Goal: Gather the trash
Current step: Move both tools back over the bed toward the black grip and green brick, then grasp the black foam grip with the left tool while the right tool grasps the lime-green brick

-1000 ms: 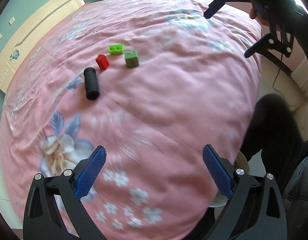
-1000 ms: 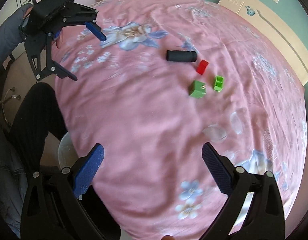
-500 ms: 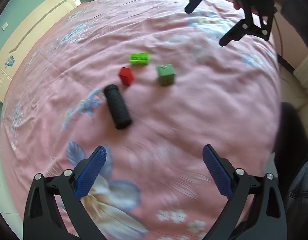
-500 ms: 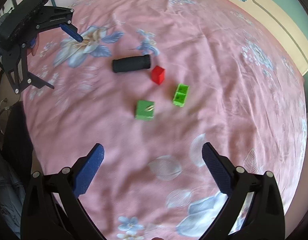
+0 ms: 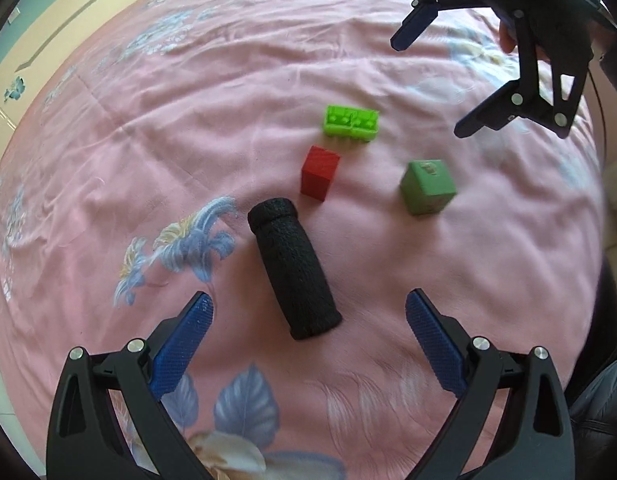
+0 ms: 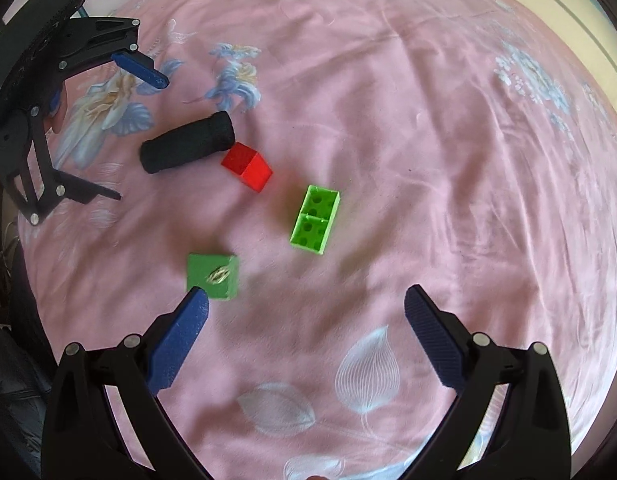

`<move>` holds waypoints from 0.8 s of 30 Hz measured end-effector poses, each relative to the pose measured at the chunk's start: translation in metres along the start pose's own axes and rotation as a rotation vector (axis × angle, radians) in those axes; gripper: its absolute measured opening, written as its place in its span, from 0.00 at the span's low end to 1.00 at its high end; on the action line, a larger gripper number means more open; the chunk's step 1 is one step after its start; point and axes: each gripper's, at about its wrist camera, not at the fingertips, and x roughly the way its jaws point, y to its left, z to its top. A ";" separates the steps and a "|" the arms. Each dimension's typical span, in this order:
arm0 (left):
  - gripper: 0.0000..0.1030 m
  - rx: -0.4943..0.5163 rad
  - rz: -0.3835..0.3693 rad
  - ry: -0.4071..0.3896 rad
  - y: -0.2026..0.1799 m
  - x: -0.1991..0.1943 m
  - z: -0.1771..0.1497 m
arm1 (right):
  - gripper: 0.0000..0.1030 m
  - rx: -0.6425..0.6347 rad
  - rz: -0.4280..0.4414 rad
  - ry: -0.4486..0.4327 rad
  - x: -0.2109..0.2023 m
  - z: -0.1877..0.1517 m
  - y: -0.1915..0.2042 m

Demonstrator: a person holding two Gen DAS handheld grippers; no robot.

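- My left gripper (image 5: 308,334) has its jaws spread wide with nothing between the pads; the black foam cylinder (image 5: 294,270) lies on the pink bedspread (image 5: 188,120) just ahead of it, its near end reaching into the gap between the fingers, touching neither.
- My right gripper (image 6: 306,334) is spread just as wide and empty. The dark green cube (image 6: 212,276) sits right at the tip of its left finger (image 6: 180,336); I cannot tell whether they touch.
- The bright green brick (image 6: 315,219) lies further out, roughly centred ahead of the right gripper, apart from both fingers.
- The red cube (image 6: 248,166) rests at the far end of the cylinder, very close to it, beyond the brick from my right view.
- I read no writing anywhere. The dark green cube has a small pale mark on its top face, too blurred to make out.
- The cylinder is matte, rough-textured and lying on its side. The brick lies with its hollow, two-celled underside showing. The red cube is plain and sharp-edged.
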 end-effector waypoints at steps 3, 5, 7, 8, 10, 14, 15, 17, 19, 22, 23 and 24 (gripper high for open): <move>0.96 0.009 0.002 0.010 0.002 0.009 0.004 | 0.93 -0.004 -0.006 0.014 0.014 0.011 -0.006; 0.96 0.007 0.001 0.006 0.004 0.013 0.008 | 0.93 0.014 -0.011 0.005 0.020 0.019 -0.012; 0.96 0.005 -0.003 0.001 0.005 0.016 0.010 | 0.93 0.024 0.004 0.001 0.025 0.024 -0.014; 0.96 0.003 -0.004 0.004 0.006 0.018 0.012 | 0.93 0.025 0.011 0.004 0.028 0.026 -0.015; 0.93 -0.005 0.000 0.013 0.008 0.023 0.014 | 0.82 0.019 0.014 0.009 0.036 0.030 -0.014; 0.75 -0.021 -0.023 0.042 0.010 0.034 0.015 | 0.72 0.013 -0.002 0.026 0.050 0.039 -0.012; 0.74 -0.022 -0.020 0.043 0.009 0.036 0.015 | 0.65 0.013 0.008 0.029 0.053 0.040 -0.011; 0.68 -0.023 -0.025 0.046 0.009 0.039 0.014 | 0.54 -0.006 0.001 0.028 0.057 0.041 -0.007; 0.62 -0.029 -0.026 0.043 0.009 0.041 0.014 | 0.50 -0.021 -0.002 0.020 0.059 0.043 -0.004; 0.50 -0.049 -0.027 0.044 0.012 0.043 0.015 | 0.42 -0.023 -0.017 0.019 0.061 0.046 -0.002; 0.49 -0.059 -0.024 0.046 0.014 0.044 0.015 | 0.42 -0.022 -0.021 0.020 0.062 0.047 -0.002; 0.47 -0.064 -0.029 0.046 0.015 0.044 0.015 | 0.39 -0.021 -0.019 0.022 0.063 0.048 -0.001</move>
